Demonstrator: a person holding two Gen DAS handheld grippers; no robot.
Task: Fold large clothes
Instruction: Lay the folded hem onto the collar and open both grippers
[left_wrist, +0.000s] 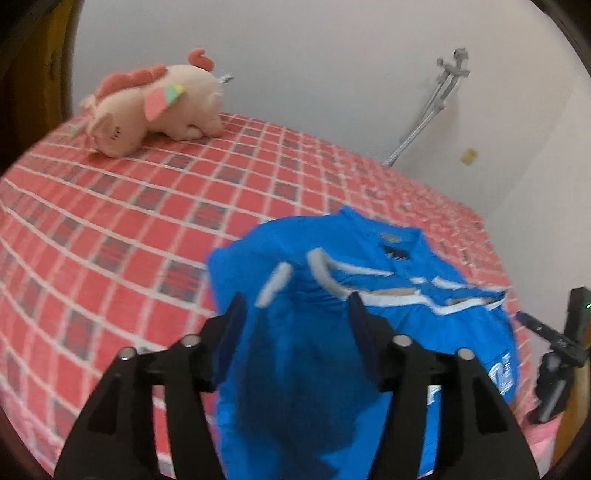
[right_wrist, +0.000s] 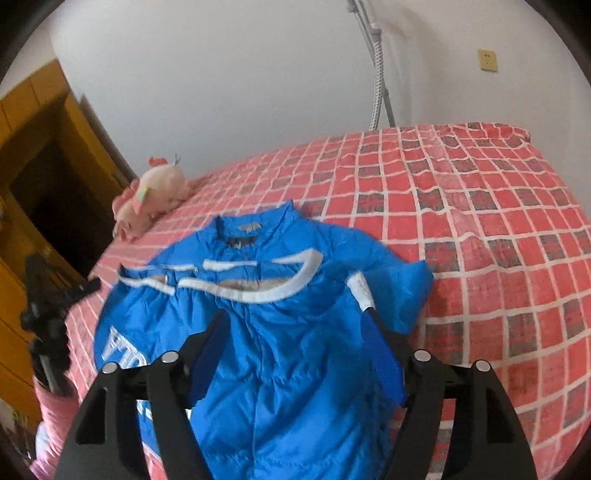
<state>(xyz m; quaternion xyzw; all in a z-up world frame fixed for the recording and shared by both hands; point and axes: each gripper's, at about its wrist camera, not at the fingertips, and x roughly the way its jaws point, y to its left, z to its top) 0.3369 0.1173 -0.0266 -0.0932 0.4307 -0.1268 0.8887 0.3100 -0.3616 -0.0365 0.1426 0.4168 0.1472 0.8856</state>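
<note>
blue jacket (left_wrist: 332, 369) hem cut off, chest lettering (right_wrist: 122, 349) blurred

Two wrist fisheyes, both low over the bed (left_wrist: 110, 229), facing the white wall.
Your left view looks across the blue jacket (left_wrist: 332, 314) from its left; your right view (right_wrist: 277, 332) from its right. Both share jacket, plush toy (left_wrist: 155, 107) and bedspread.

We see the jacket (right_wrist: 280, 332) lying on the bed (right_wrist: 480, 229), collar toward the wall (right_wrist: 229, 74). The plush toy (right_wrist: 155, 195) sits on the bed's far corner, beyond the jacket. A tripod (right_wrist: 44, 314) stands beside the bed.
</note>
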